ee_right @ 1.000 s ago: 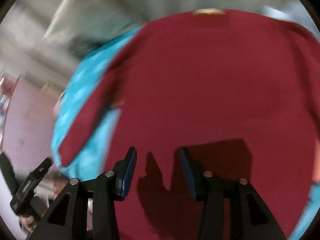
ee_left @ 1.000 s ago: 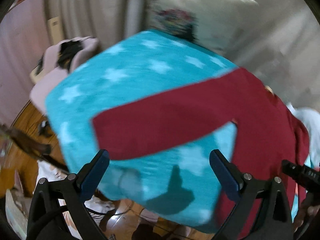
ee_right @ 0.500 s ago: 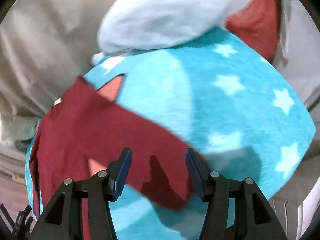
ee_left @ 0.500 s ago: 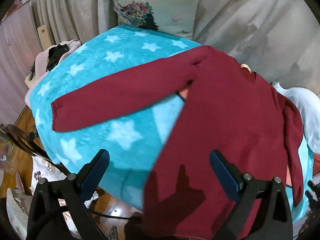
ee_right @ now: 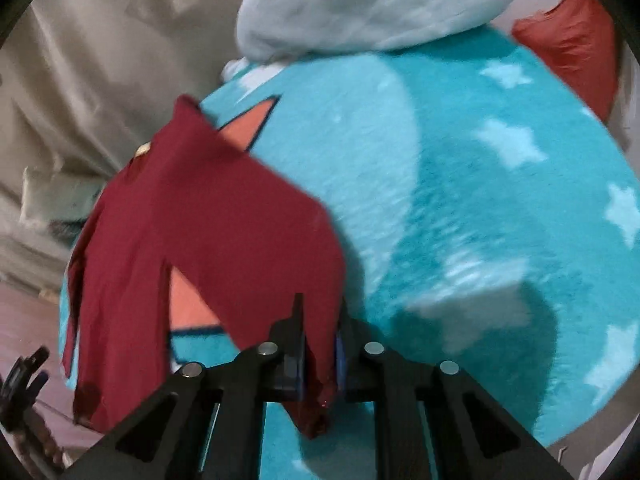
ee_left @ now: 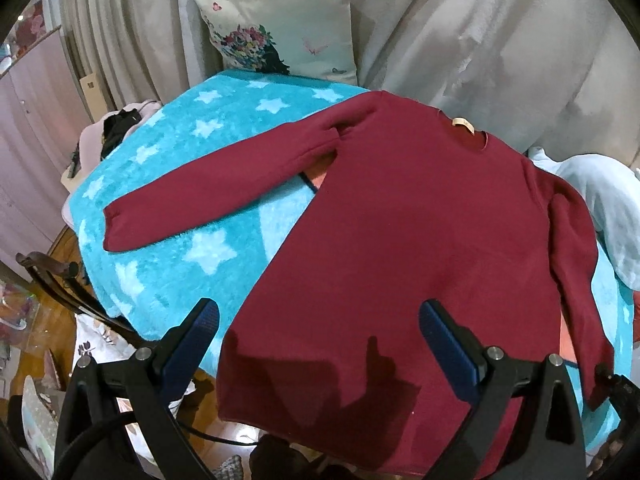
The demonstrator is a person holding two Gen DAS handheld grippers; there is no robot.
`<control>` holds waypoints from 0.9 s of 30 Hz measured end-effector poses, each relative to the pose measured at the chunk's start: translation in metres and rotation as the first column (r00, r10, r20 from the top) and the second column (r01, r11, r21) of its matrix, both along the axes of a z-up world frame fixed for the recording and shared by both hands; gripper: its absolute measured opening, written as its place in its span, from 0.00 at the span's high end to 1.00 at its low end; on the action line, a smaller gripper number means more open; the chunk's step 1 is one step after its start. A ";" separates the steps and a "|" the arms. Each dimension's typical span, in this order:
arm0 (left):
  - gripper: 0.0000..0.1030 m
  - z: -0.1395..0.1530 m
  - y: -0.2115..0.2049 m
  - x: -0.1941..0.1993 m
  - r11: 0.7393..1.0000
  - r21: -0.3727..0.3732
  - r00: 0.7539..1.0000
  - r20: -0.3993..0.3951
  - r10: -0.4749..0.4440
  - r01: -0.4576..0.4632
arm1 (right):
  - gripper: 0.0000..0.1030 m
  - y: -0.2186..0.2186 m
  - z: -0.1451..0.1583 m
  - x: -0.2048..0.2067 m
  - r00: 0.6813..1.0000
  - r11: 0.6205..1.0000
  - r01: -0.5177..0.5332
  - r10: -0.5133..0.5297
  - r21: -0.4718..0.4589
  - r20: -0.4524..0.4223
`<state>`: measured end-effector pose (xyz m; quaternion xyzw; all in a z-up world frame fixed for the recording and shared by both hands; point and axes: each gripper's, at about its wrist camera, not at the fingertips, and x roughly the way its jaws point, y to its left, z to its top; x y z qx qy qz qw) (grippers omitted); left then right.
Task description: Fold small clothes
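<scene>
A red sweater [ee_left: 400, 248] lies flat on a blue star blanket [ee_left: 172, 168], its hem at the near edge. A pale bundle [ee_right: 372, 4] and a flower pillow [ee_left: 280, 20] sit at the back. The left gripper [ee_left: 320, 340] hangs wide open, holding nothing. The right gripper [ee_right: 318, 344] is closing on one sleeve end [ee_right: 316, 360].
</scene>
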<state>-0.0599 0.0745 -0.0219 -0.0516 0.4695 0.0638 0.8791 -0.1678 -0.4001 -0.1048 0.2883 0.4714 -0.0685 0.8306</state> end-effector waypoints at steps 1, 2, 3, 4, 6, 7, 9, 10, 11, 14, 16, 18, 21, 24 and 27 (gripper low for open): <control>0.03 0.002 -0.002 -0.001 1.000 0.005 1.000 0.006 0.002 -0.002 | 0.88 -0.001 0.002 0.000 1.000 1.000 -0.007 0.007 -0.002 0.009; 0.03 0.003 -0.004 -0.002 1.000 0.008 1.000 0.011 0.003 -0.004 | 0.89 -0.004 0.007 -0.002 1.000 1.000 -0.010 0.010 -0.001 0.024; 0.03 0.004 -0.006 -0.003 1.000 0.011 1.000 0.015 0.005 -0.005 | 0.89 -0.009 0.014 -0.004 0.999 1.000 -0.001 0.001 0.001 0.046; 0.03 0.005 -0.007 -0.003 1.000 0.012 1.000 0.018 0.005 -0.005 | 0.89 -0.017 0.021 -0.005 0.998 1.000 0.010 -0.010 -0.002 0.064; 0.03 0.005 -0.010 -0.004 1.000 0.012 1.000 0.021 0.004 -0.005 | 0.89 -0.040 0.040 -0.009 0.994 0.998 0.056 -0.053 -0.029 0.100; 0.03 0.005 -0.011 -0.004 1.000 0.012 1.000 0.020 0.004 -0.004 | 0.89 -0.055 0.049 -0.010 0.990 0.995 0.089 -0.083 -0.051 0.115; 0.03 0.003 -0.013 -0.005 1.000 0.009 1.000 0.015 0.004 -0.005 | 0.89 -0.084 0.064 -0.012 0.980 0.983 0.160 -0.148 -0.090 0.132; 0.03 0.002 -0.014 -0.005 1.000 0.007 1.000 0.012 0.005 -0.005 | 0.89 -0.100 0.069 -0.013 0.975 0.976 0.192 -0.177 -0.103 0.137; 0.03 0.001 -0.014 -0.005 1.000 0.006 1.000 0.009 0.006 -0.006 | 0.89 -0.118 0.074 -0.012 0.969 0.966 0.226 -0.209 -0.124 0.134; 0.03 -0.001 -0.015 -0.006 1.000 0.005 1.000 -0.002 0.007 -0.007 | 0.89 -0.147 0.077 -0.002 0.964 0.958 0.254 -0.241 -0.134 0.110; 0.03 -0.003 -0.013 -0.008 1.000 0.011 1.000 -0.013 0.006 -0.006 | 0.89 -0.151 0.079 0.009 0.968 0.957 0.247 -0.235 -0.153 0.089; 0.03 -0.003 -0.010 -0.011 1.000 0.028 1.000 -0.018 0.004 -0.003 | 0.89 -0.147 0.083 0.021 0.973 0.962 0.226 -0.215 -0.151 0.084; 0.03 -0.001 -0.001 -0.013 0.998 0.064 1.000 -0.015 0.004 -0.003 | 0.89 -0.127 0.095 0.046 0.981 0.980 0.179 -0.171 -0.086 0.092; 0.03 0.002 0.015 -0.008 0.998 0.068 1.000 -0.003 0.008 -0.008 | 0.89 -0.095 0.109 0.073 0.987 0.994 0.106 -0.106 0.002 0.122; 0.03 0.003 0.034 0.003 0.999 0.040 1.000 0.007 0.012 -0.012 | 0.89 -0.049 0.120 0.110 0.985 0.995 0.016 -0.033 0.101 0.168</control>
